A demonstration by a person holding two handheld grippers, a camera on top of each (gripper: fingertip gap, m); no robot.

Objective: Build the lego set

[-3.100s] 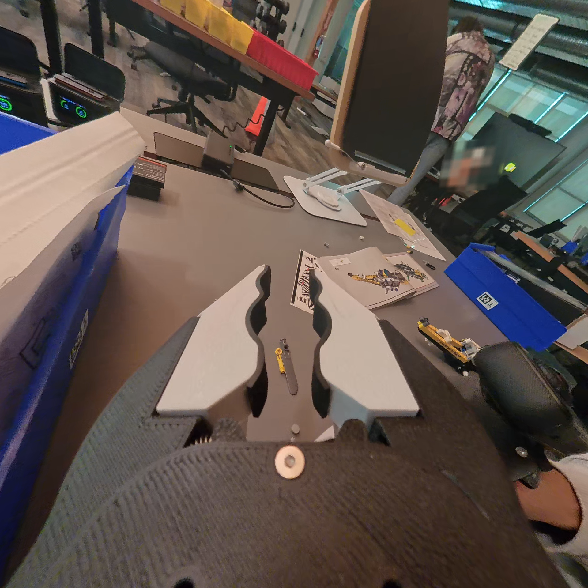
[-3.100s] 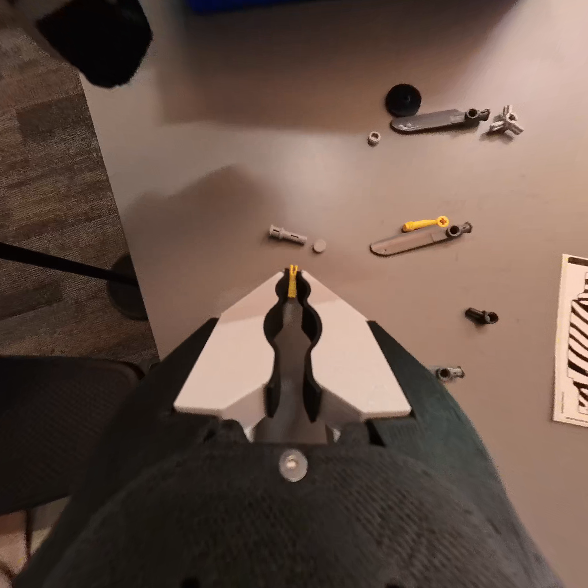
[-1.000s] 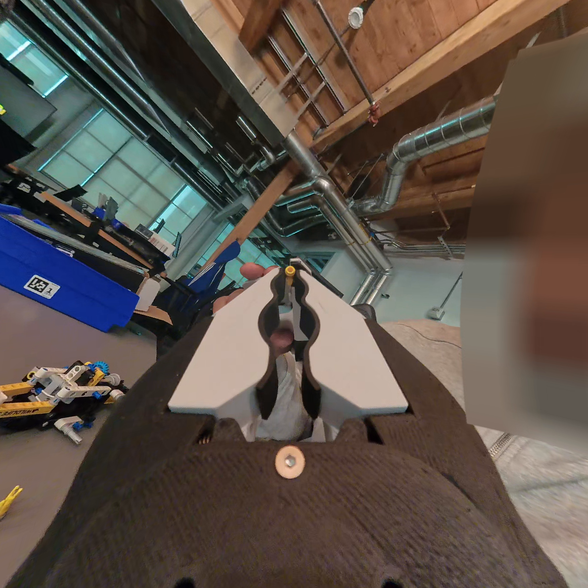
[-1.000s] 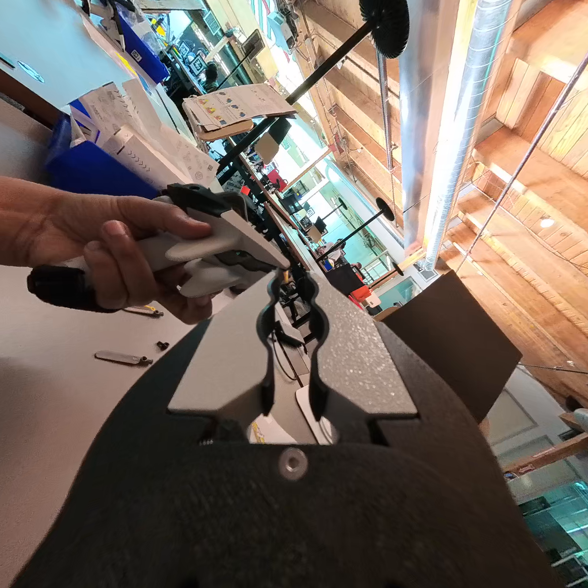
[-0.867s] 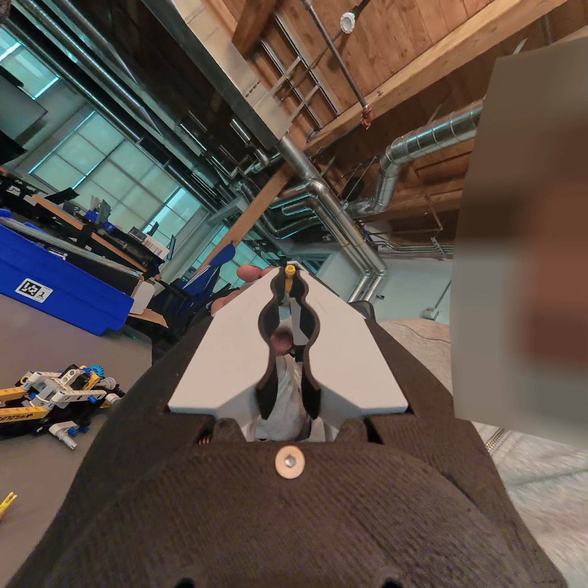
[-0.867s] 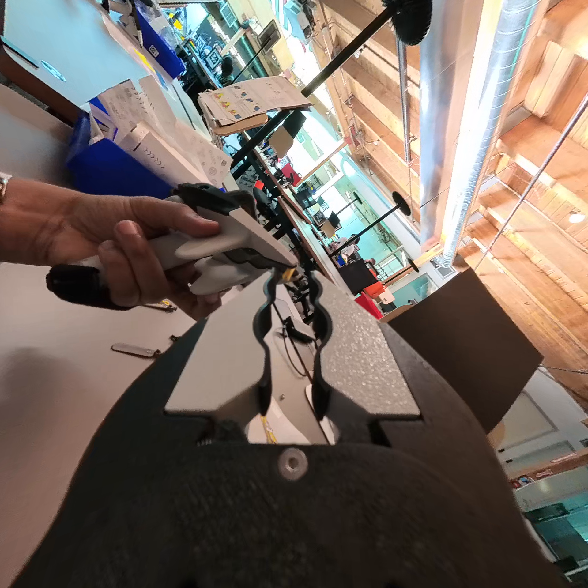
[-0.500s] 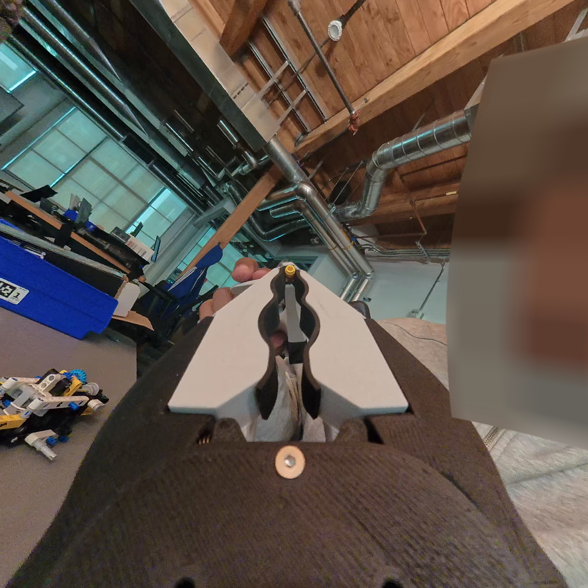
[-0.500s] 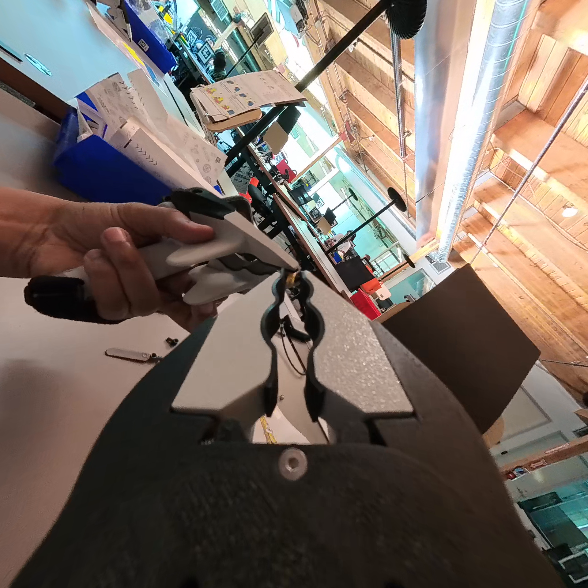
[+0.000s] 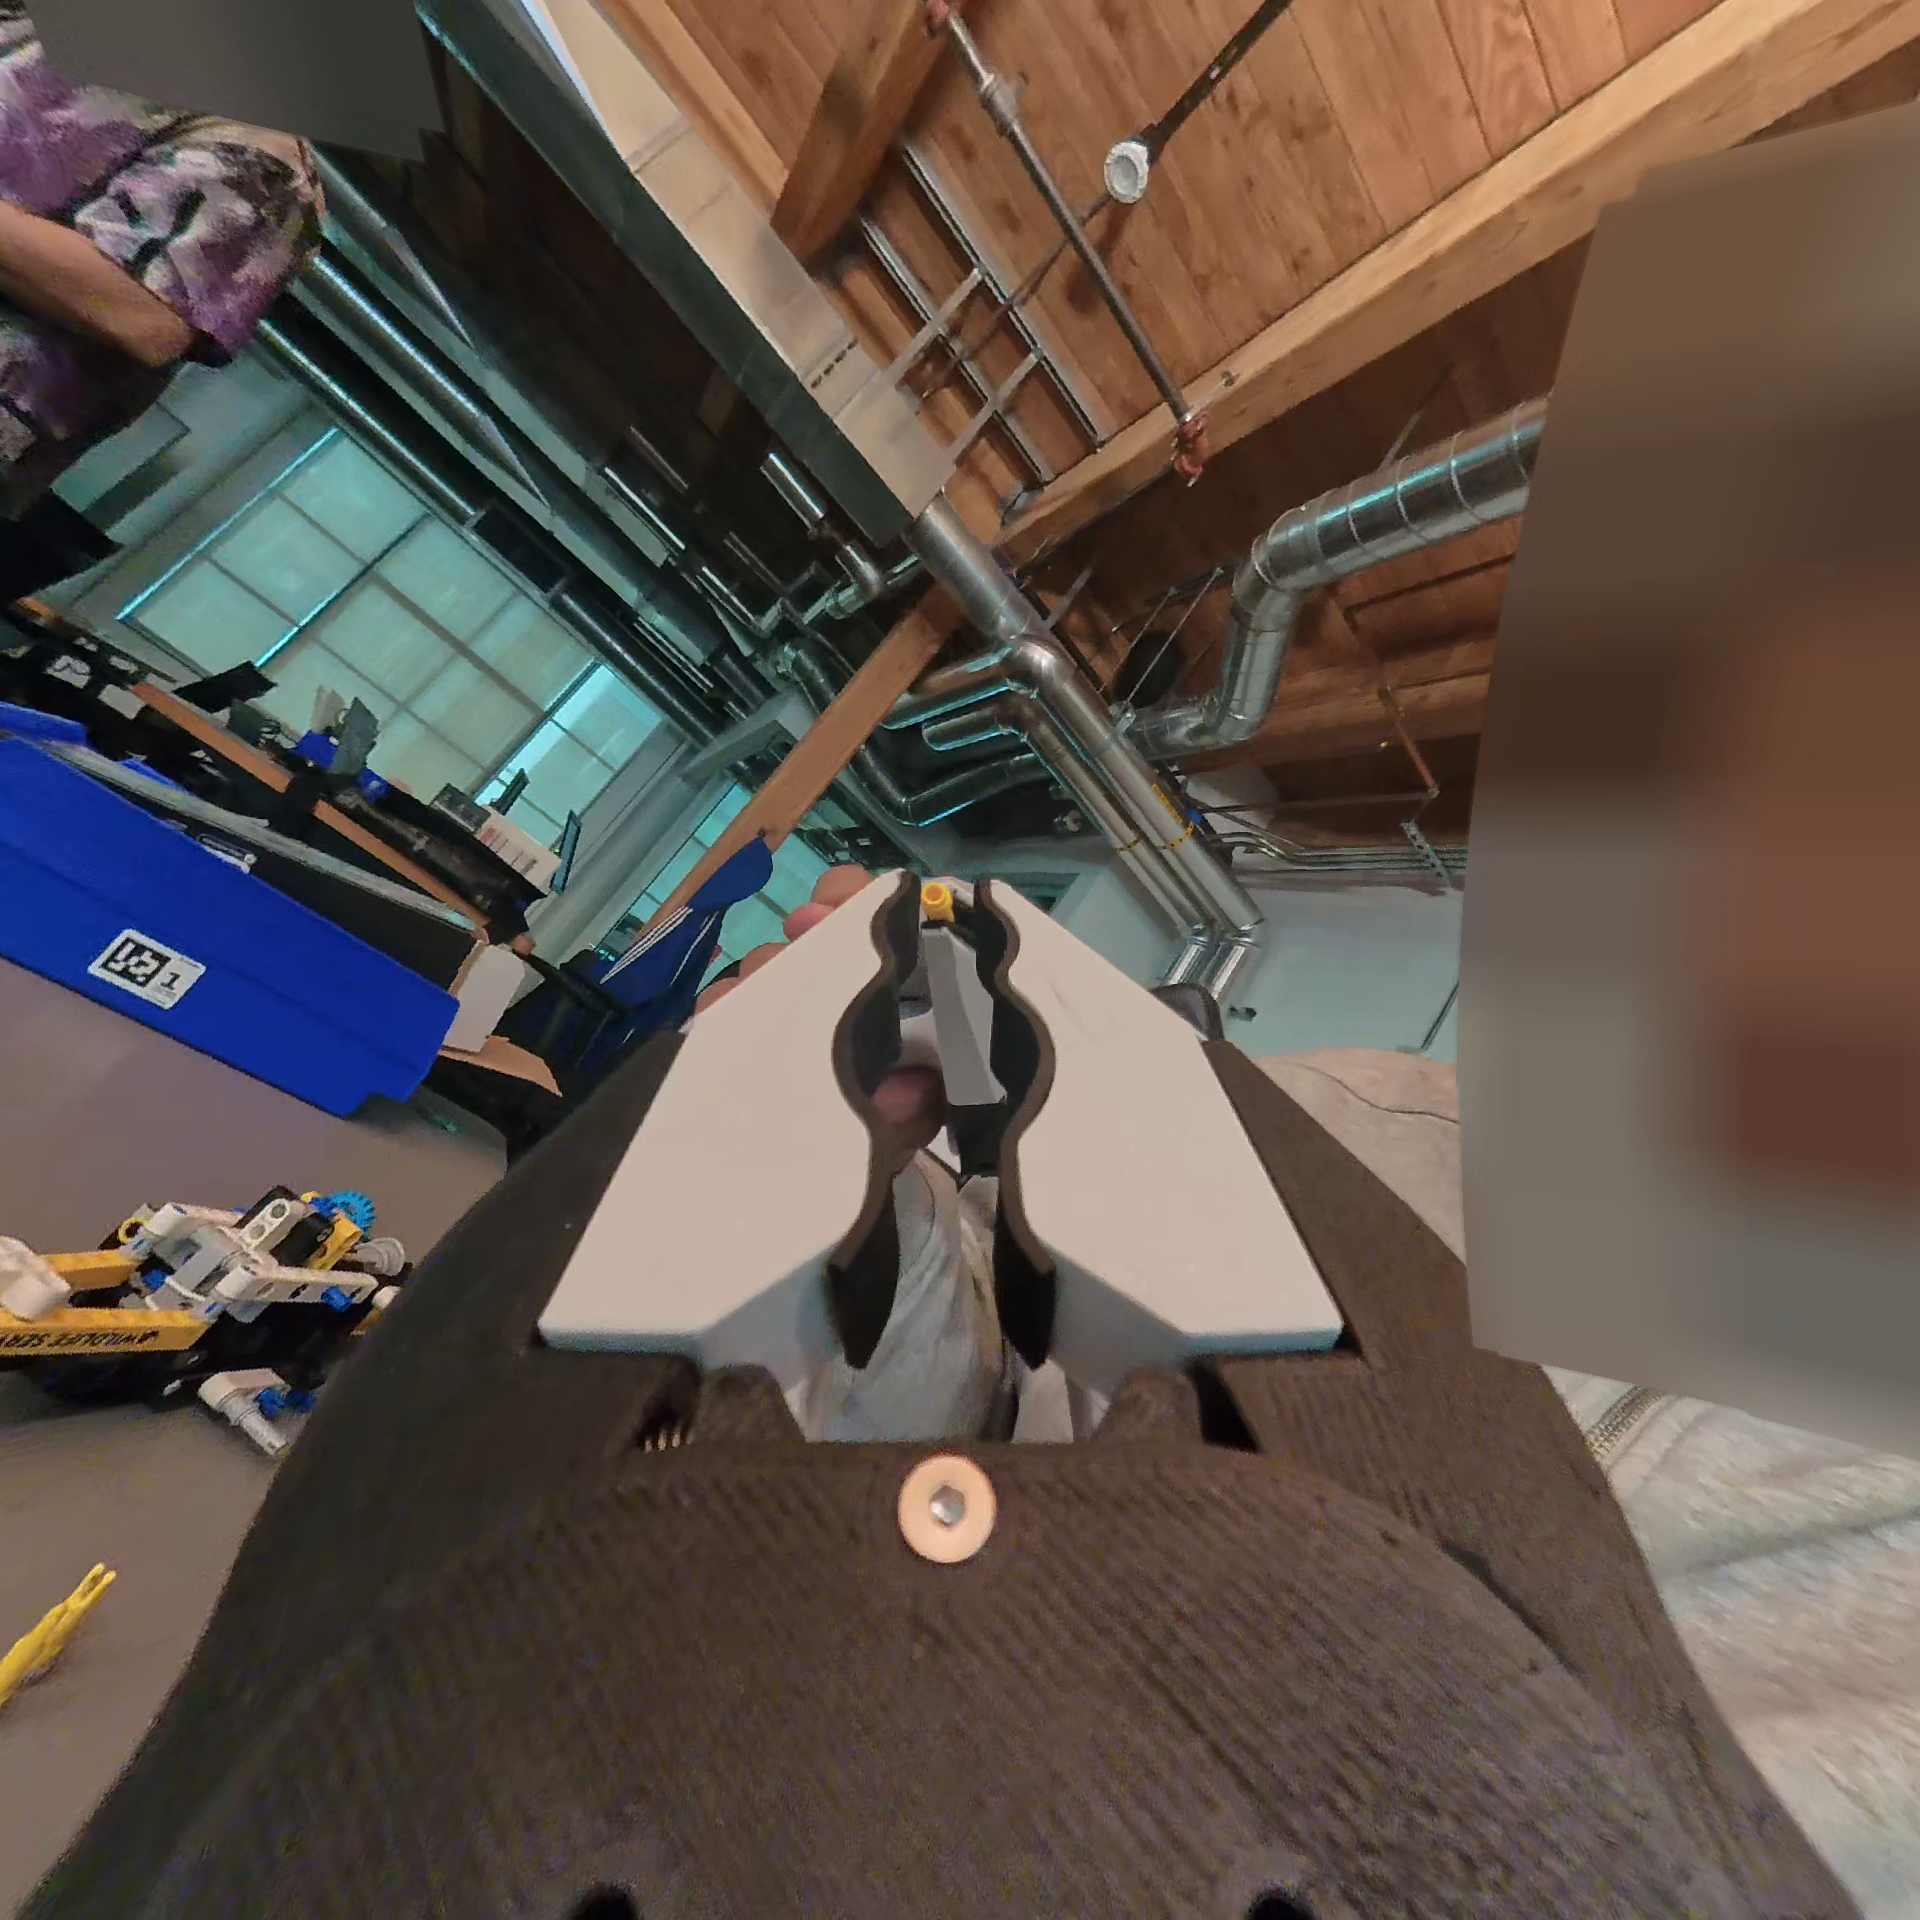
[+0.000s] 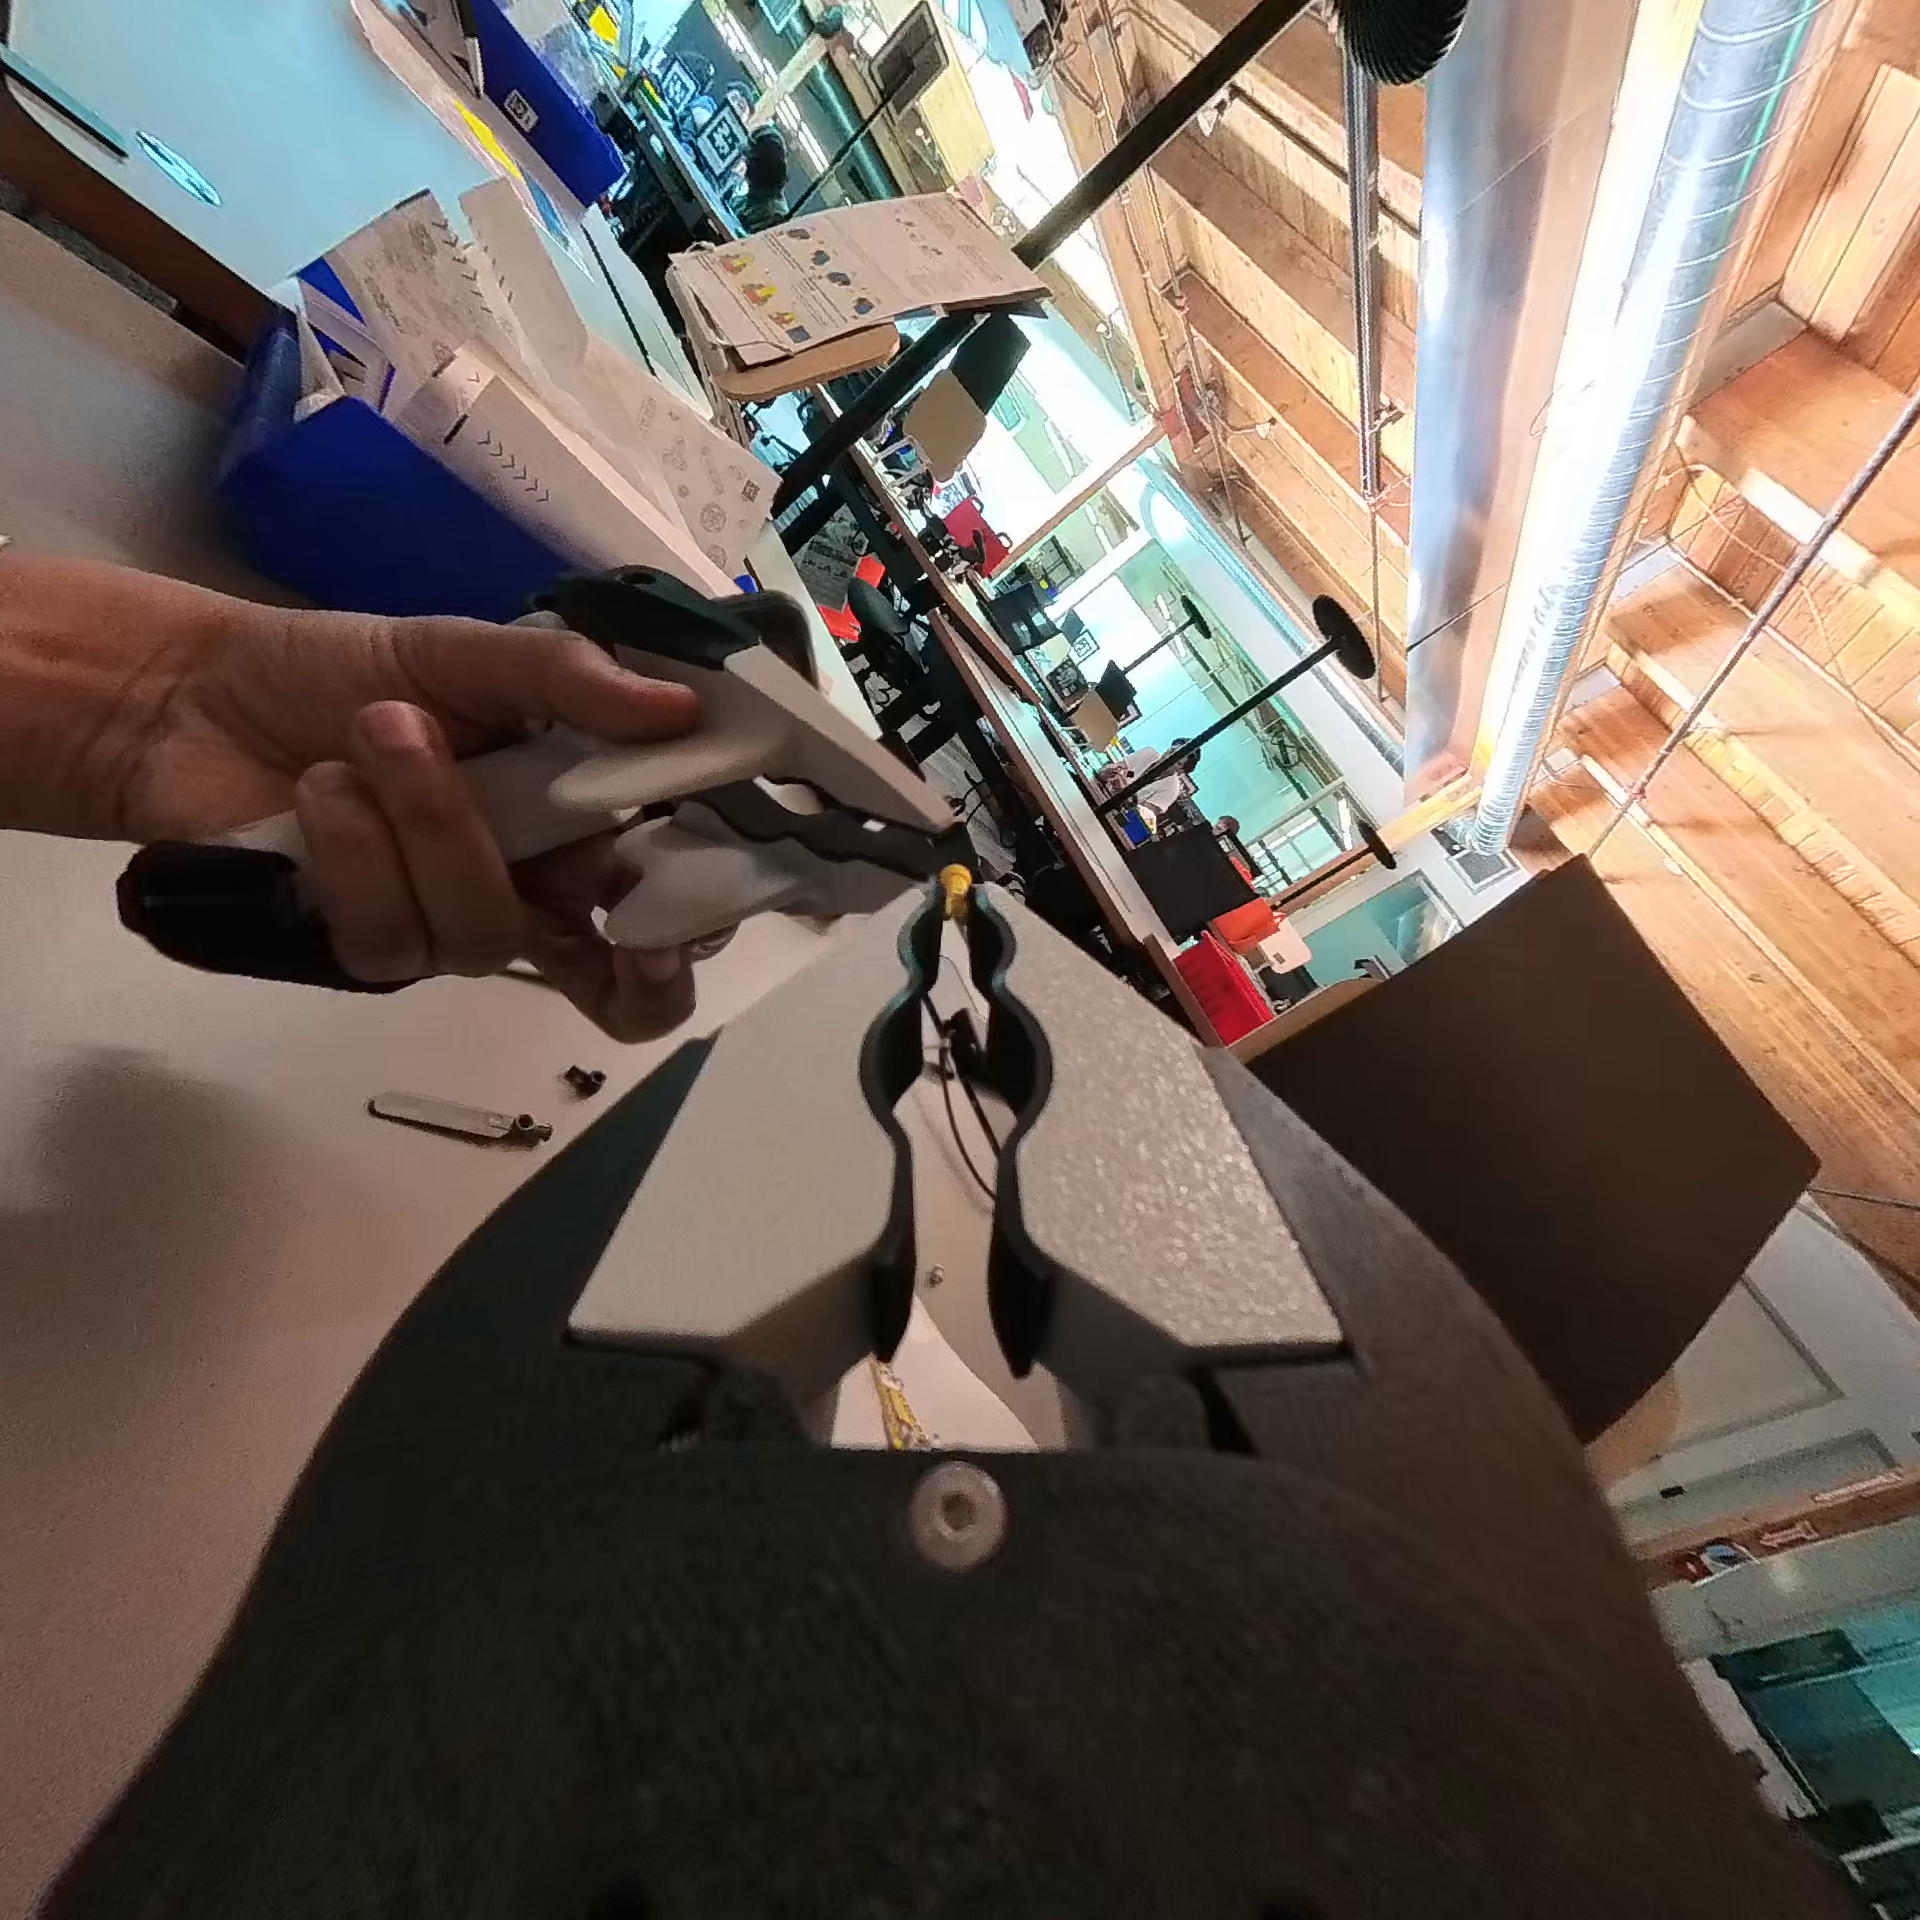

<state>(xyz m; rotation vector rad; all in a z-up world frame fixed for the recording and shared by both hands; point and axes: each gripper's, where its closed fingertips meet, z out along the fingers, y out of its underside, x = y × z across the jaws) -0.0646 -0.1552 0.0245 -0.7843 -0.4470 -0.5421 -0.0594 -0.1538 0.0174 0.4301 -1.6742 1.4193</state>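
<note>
Both grippers are raised off the grey table [image 9: 156, 1122] and point at each other, tips meeting. My left gripper [image 9: 940, 888] is shut on a grey blade piece [image 9: 961, 1023] held lengthwise between its fingers, with a yellow pin [image 9: 936, 900] at the blade's tip. In the right wrist view a hand [image 10: 364, 727] holds the left gripper [image 10: 935, 831]. My right gripper [image 10: 954, 904] has its jaws closed to a narrow gap on that yellow pin [image 10: 953, 886]. The left fingers hide most of the right gripper in the left wrist view.
A partly built yellow, white and black model [image 9: 177, 1299] lies on the table, with a loose yellow pin [image 9: 52, 1631] nearer. A blue bin [image 9: 208, 956] stands behind. Another grey blade [image 10: 457, 1117] and a small black pin [image 10: 587, 1081] lie below the hand. A person [image 9: 125, 239] stands far off.
Both grippers have lifted off the table and turned toward each other. The left has taken the grey blade with its pin. The right's jaws went from open to closed on the yellow pin.
</note>
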